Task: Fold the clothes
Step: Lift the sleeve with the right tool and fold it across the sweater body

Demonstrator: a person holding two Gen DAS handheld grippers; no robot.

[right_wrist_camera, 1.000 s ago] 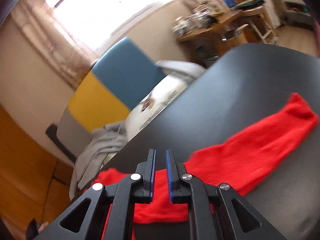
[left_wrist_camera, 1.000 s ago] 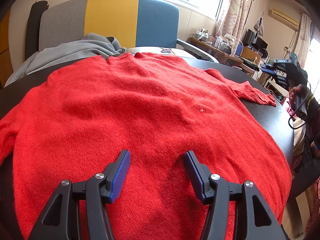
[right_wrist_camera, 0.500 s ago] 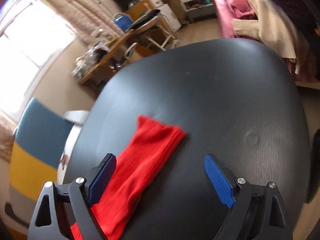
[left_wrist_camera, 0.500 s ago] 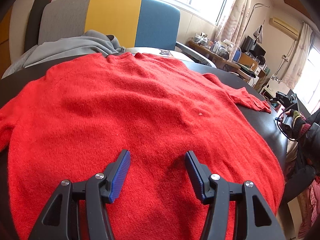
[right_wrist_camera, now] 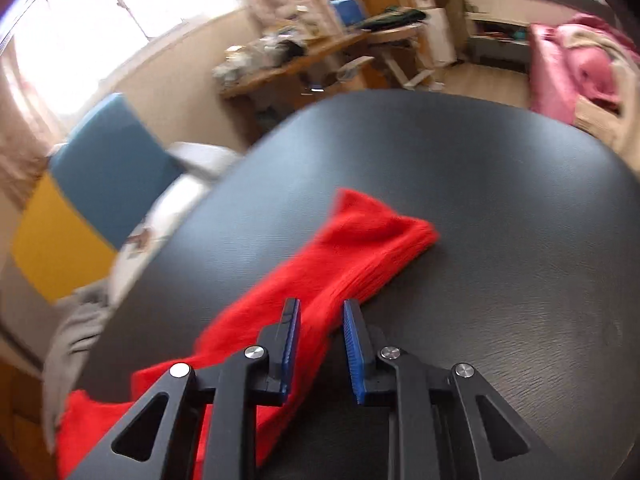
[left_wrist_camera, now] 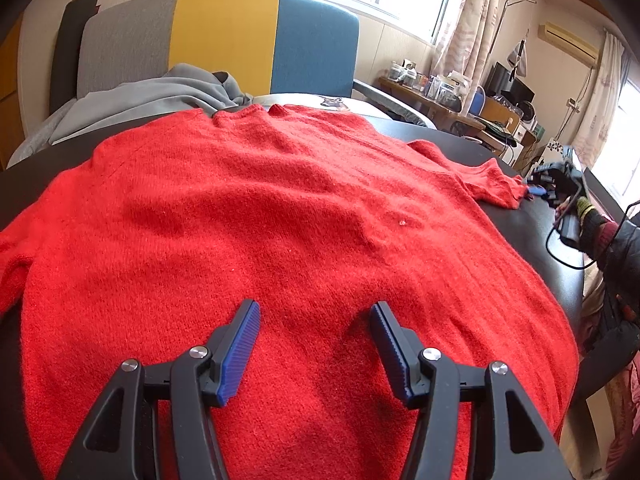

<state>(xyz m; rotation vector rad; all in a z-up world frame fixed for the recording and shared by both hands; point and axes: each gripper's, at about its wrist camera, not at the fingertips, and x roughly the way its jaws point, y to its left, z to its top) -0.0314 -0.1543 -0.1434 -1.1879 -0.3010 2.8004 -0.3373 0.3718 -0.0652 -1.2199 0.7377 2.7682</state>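
Red sweater (left_wrist_camera: 280, 216) lies spread flat across the black table (right_wrist_camera: 500, 208), collar toward the striped chair (left_wrist_camera: 224, 40). Left gripper (left_wrist_camera: 315, 322) hovers over the hem area, jaws spread wide, gripping nothing. Right gripper (right_wrist_camera: 320, 316) sits over the sleeve (right_wrist_camera: 352, 256), jaws narrowed to a small gap with red knit showing between them; whether the pads touch it, can't tell.

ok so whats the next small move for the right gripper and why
Probably ease the right gripper down and close on the sleeve. Its jaws stand partly open over the sleeve near the cuff, gripping nothing, and the red sweater lies flat and unfolded on the table.
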